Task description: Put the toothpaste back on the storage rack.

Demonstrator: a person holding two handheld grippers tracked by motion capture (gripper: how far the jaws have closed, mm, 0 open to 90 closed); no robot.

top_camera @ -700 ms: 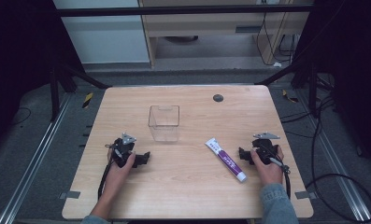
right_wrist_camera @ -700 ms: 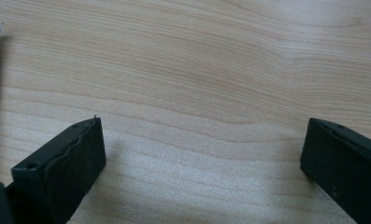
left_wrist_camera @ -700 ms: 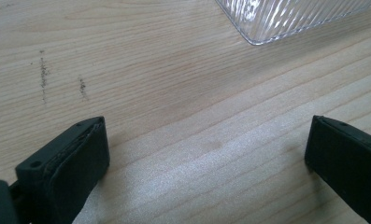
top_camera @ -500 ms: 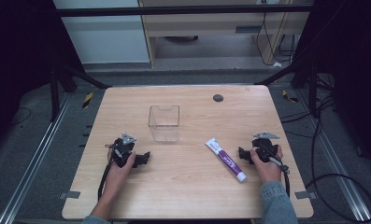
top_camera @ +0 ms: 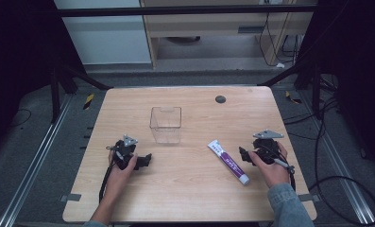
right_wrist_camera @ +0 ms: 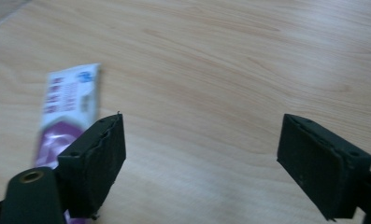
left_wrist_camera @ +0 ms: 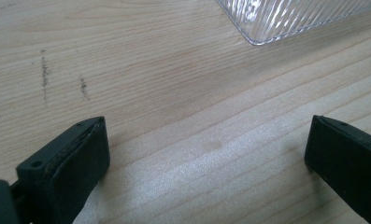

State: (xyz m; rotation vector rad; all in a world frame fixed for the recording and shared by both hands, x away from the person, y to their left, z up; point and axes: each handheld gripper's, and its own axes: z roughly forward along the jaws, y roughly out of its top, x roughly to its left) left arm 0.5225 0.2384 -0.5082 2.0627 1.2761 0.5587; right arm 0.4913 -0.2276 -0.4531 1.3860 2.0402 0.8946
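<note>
Scene: wooden counter (top_camera: pixel 190 189) seen from above, with a person's two hands resting on it, one hand-held gripper in each.
Tube: white and purple tube (top_camera: pixel 228 161) lying flat on the counter, slanted, its cap end toward the person, just beside the right hand-held gripper and well apart from the left one.
Container: clear plastic box (top_camera: pixel 166 124) standing upright and empty near the middle of the counter, between the two hands and a little beyond them.
Right hand-held gripper (top_camera: pixel 245 155): jaws spread wide with nothing between them; in the right gripper view the tube (right_wrist_camera: pixel 67 113) lies off to the side, partly behind one jaw rather than in the gap.
Left hand-held gripper (top_camera: pixel 146 161): jaws likewise spread, with bare wood between them; a ribbed corner of the box (left_wrist_camera: pixel 290 18) shows at the top of the left gripper view.
Risk 1, missed grasp: the tube is not centred in the right jaws, so closing from this pose would likely catch only its edge or push it aside.
Risk 2, slip: the tube looks flat and smooth, and a pinch at the crimped end could let it swing or slide out.
Risk 3, tipped box: the box looks light; a knock on its rim could shift or topple it if the tube is brought there.
Small dark disc (top_camera: pixel 220 99): near the far edge, out of the way.
</note>
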